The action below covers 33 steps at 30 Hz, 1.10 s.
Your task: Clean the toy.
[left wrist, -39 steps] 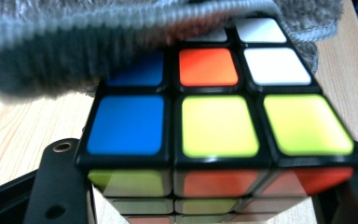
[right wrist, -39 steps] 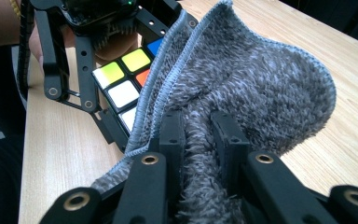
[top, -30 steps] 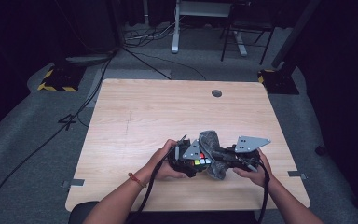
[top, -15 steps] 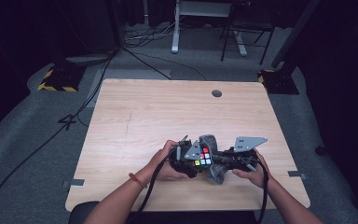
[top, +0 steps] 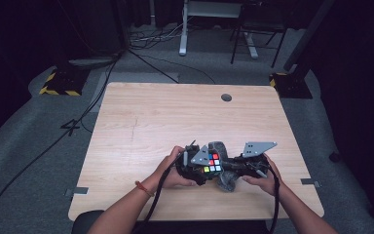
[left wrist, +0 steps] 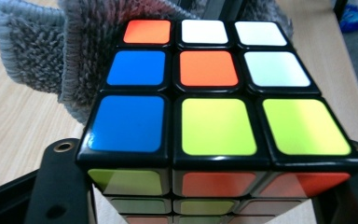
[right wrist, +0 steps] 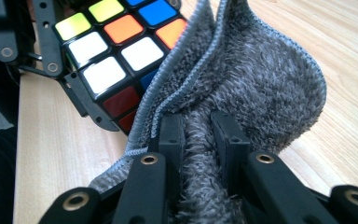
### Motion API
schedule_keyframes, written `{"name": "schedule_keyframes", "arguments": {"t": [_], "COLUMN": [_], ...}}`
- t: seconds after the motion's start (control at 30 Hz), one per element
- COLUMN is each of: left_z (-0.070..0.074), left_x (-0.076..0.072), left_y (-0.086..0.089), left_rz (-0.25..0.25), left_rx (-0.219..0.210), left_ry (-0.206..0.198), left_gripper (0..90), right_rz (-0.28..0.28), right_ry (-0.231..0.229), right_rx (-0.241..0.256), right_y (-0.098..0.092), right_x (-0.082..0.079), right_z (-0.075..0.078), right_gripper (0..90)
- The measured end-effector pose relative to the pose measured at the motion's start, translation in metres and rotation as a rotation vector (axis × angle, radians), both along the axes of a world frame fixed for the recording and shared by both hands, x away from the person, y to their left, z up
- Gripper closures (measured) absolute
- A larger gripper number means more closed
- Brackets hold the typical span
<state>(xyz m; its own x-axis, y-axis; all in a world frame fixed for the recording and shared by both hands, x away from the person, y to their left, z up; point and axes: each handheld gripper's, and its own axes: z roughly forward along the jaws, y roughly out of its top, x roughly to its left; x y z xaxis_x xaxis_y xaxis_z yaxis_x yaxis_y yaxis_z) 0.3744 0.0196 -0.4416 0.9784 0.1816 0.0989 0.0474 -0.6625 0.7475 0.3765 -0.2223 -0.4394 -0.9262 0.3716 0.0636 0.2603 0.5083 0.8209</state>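
Gripping a glossy Rubik's cube (left wrist: 214,116) between its black jaws, the left tongs (top: 205,165) hold it just above the pale wood-grain table (top: 165,117), near its front edge. Pressed against the cube's far side is a shaggy grey microfibre cloth (right wrist: 256,88), its stitched hem folded, pinched tight in the right tongs (right wrist: 196,135).

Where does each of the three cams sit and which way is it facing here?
High view: above the person's side, looking forward and down on the table; forearms, both hands show.
Left gripper view: rides the left gripper, looking along its jaws at the cube clamped between them.
Right gripper view: rides the right gripper, jaws pinching the grey cloth.
Shared: cube and cloth appear in all three.
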Motion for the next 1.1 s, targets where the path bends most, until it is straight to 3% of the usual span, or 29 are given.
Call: {"name": "schedule_keyframes", "arguments": {"t": [0.17,0.27,0.4,0.43,0.6,0.7,0.8,0.87,0.93,1.0,1.1], "left_z": [-0.001,-0.001,-0.003,-0.003,-0.001,-0.001,-0.002,-0.004,-0.008,-0.011,-0.013], "left_x": [0.001,0.002,0.008,0.009,0.006,0.003,0.004,0.006,0.004,0.000,0.000], "left_y": [0.000,0.002,0.004,0.004,0.000,-0.004,-0.003,-0.003,-0.006,-0.011,-0.014], "left_rz": [0.002,0.001,0.010,0.014,0.019,0.016,0.022,0.043,0.027,0.018,0.018], "left_rx": [0.026,0.022,-0.017,-0.027,-0.033,0.004,0.016,0.033,0.071,0.103,0.117], "left_ry": [0.000,0.020,0.113,0.117,0.073,0.040,0.043,0.053,0.032,-0.005,-0.011], "left_gripper": [32.8,32.6,32.2,32.3,32.7,32.8,31.6,26.3,29.4,33.2,33.3], "right_rz": [0.016,0.022,0.028,0.026,-0.001,-0.002,0.012,0.027,0.055,0.073,0.070], "right_ry": [-0.027,-0.041,-0.048,-0.048,-0.020,-0.011,-0.036,-0.034,-0.035,-0.058,-0.081], "right_rx": [0.037,0.046,0.061,0.060,0.017,0.015,0.044,0.089,0.116,0.092,0.048], "right_y": [0.001,0.002,0.001,0.000,-0.001,-0.001,-0.003,-0.004,-0.002,0.004,0.008], "right_x": [-0.006,-0.007,-0.007,-0.006,-0.001,0.000,-0.004,-0.006,-0.009,-0.014,-0.017], "right_z": [0.002,0.003,0.002,0.002,-0.001,-0.003,0.002,0.005,0.009,0.012,0.010], "right_gripper": [75.9,75.9,75.9,75.8,75.8,75.8,76.0,76.4,76.4,76.4,76.4]}}
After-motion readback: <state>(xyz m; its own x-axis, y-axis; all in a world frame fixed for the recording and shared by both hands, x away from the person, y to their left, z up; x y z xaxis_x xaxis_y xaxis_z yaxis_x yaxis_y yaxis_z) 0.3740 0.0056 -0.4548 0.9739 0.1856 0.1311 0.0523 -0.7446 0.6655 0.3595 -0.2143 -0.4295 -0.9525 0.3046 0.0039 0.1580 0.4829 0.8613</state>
